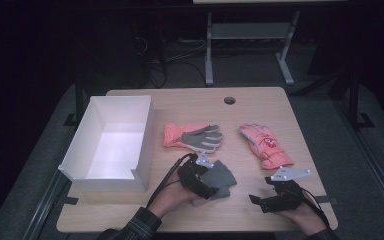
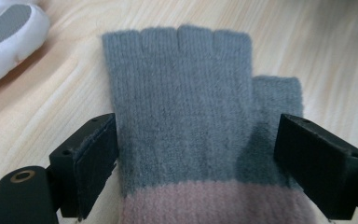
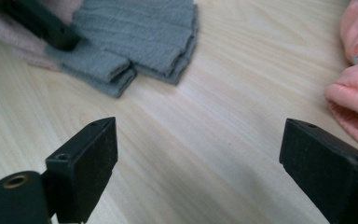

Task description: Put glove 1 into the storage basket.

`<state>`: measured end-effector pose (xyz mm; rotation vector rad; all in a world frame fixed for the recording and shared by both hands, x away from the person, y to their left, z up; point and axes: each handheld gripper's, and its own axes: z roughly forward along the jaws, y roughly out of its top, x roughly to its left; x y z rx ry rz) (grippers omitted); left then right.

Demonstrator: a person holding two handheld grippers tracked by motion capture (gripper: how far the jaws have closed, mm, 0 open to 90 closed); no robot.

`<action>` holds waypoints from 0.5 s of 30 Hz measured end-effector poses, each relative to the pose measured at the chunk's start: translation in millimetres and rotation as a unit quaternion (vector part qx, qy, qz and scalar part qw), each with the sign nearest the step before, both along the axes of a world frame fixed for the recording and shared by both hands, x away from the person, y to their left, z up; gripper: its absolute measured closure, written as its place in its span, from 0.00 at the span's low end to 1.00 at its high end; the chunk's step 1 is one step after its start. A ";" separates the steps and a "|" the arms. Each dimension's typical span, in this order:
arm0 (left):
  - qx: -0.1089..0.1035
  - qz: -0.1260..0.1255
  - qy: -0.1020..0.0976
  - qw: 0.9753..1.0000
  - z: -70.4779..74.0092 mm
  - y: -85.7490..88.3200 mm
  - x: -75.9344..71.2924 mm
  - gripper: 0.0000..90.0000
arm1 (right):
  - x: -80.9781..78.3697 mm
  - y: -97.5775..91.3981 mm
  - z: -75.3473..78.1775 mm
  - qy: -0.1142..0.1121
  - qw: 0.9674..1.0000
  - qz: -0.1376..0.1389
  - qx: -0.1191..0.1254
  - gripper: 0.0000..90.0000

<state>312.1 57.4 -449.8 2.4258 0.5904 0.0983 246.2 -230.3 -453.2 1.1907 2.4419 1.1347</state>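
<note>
High view: a light wooden surface carries a white open box at its left, a coral glove with a grey palm in the middle, and a second coral glove to the right. Nearer the person lies a grey knitted fingerless glove. The left gripper rests over its near end; the right gripper sits well apart from it, near the surface's front edge, beside the cuff of the right-hand coral glove.

Left gripper view: the grey knitted fingerless glove lies flat, finger openings pointing away, its pink cuff nearest the camera. The jaws stand wide on either side of it, pads clear of the knit, gripping nothing.

Right gripper view: the jaws stand wide over bare wood with nothing between them. Here the grey knitted fingerless gloves appear as a stacked pair, the left gripper's jaw at their edge. The coral glove lies at the right.

Step in hand, as judged: the knitted pair sits stacked and released. The next move likely calls for closing on both layers together and carrying them to the box without the layers slipping apart.
</note>
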 end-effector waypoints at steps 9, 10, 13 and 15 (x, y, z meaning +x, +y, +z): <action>0.008 -0.001 0.005 1.000 -7.3 -1.8 0.1 0.14 | 1.1 0.6 -1.2 -0.004 1.000 -0.001 -0.007 0.12; 0.010 -0.003 0.006 1.000 -7.5 -1.4 0.7 0.14 | 1.2 0.4 -1.4 -0.004 1.000 0.000 -0.006 0.12; 0.007 -0.001 0.013 1.000 -8.8 -0.6 1.5 0.15 | 0.9 1.3 -1.1 -0.002 1.000 0.000 -0.007 0.12; 0.005 0.001 0.019 1.000 -9.5 -0.4 1.8 0.15 | 0.9 1.8 -0.8 -0.004 1.000 0.002 -0.008 0.12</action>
